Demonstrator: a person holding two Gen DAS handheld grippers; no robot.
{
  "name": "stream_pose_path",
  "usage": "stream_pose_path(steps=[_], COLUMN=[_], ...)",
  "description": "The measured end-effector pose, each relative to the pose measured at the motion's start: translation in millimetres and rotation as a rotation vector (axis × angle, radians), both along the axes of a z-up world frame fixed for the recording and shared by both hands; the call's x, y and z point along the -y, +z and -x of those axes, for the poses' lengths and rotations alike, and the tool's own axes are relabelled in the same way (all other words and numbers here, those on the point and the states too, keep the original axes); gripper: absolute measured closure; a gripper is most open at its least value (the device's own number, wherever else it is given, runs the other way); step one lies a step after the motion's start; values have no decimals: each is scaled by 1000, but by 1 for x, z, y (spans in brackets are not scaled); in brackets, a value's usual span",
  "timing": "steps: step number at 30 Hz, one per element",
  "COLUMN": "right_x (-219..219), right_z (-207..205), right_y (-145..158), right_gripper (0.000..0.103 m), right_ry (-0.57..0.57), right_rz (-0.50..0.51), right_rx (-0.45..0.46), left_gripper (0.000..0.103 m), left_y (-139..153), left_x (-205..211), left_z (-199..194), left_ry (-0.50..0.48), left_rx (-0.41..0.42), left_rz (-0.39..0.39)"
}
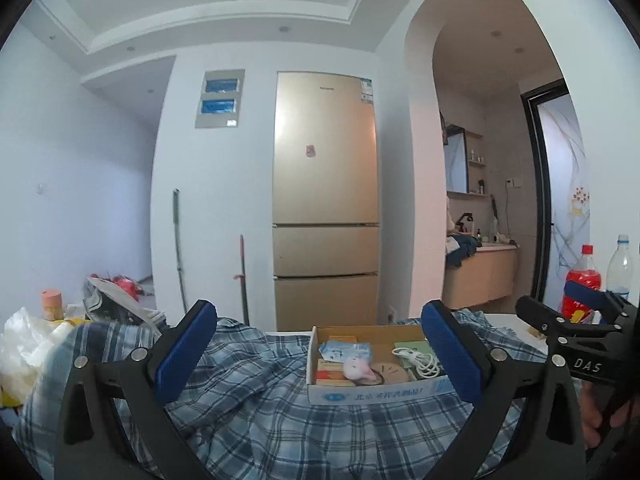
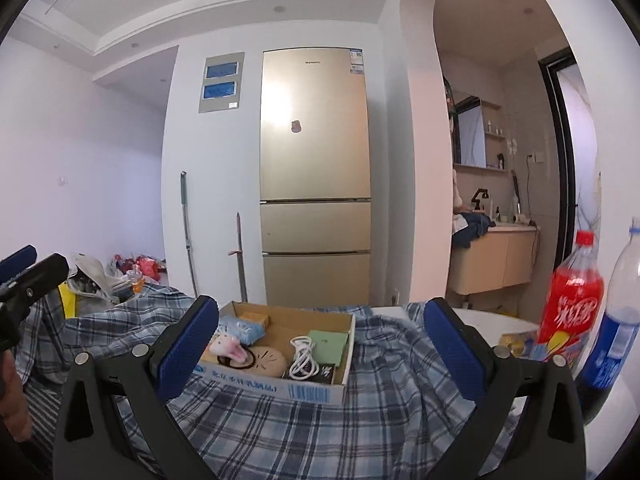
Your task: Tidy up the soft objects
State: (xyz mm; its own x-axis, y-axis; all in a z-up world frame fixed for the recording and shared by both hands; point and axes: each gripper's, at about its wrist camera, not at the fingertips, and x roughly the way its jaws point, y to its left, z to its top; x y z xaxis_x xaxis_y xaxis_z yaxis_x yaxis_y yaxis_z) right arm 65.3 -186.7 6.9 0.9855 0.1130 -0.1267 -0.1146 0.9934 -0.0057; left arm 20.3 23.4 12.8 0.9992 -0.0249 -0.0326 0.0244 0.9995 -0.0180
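Plaid shirt: it lay crumpled over the bench, spread under and around the cardboard box, and it filled the 6 o'clock part of both wrist views.
How it would handle: I judge it was light, soft and floppy; it would sag and slide when lifted, and it was not fragile.
Where to take hold: you would do best, I think, to pinch a raised fold or an edge, for example the ridge near 7 o'clock of the box, and not the flat middle.
Risk: the box rested on the cloth, so pulling the shirt could drag or tip the box.
Box contents: a small pink plush toy, a white cable, a green card and a blue packet were inside.
Left hand-held gripper: your jaws were spread wide, they held nothing and hovered just above the shirt, with the box between the fingers in its own view.
Right hand-held gripper: its jaws also stood wide apart and empty, low over the cloth at 5 o'clock of the box.
Bottles: a red soda bottle and a clear bottle stood at 3 o'clock, near the shirt edge.
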Motion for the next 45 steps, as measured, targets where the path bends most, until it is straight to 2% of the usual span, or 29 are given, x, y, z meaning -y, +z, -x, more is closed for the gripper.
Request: stream_pose_path(steps=[2,6,12,45], right_x=[-2,-5,-8,-1], right_z=[2,4,1,-1], right_y=[-3,-8,-11,-9], right_gripper=[1,1,1,1], right_ry=[9,25,32,17], right_rz=[12,21,34,16], right_rx=[4,7,-8,-26], left_gripper=[0,0,0,0], left_y=[-9,-14,-15,-17], left_x=[1,4,4,2], left_z=[1,0,5,1], left_ry=[42,41,25,40], left_rx=[5,7,28,-8], left_rz=[14,-3,2,2])
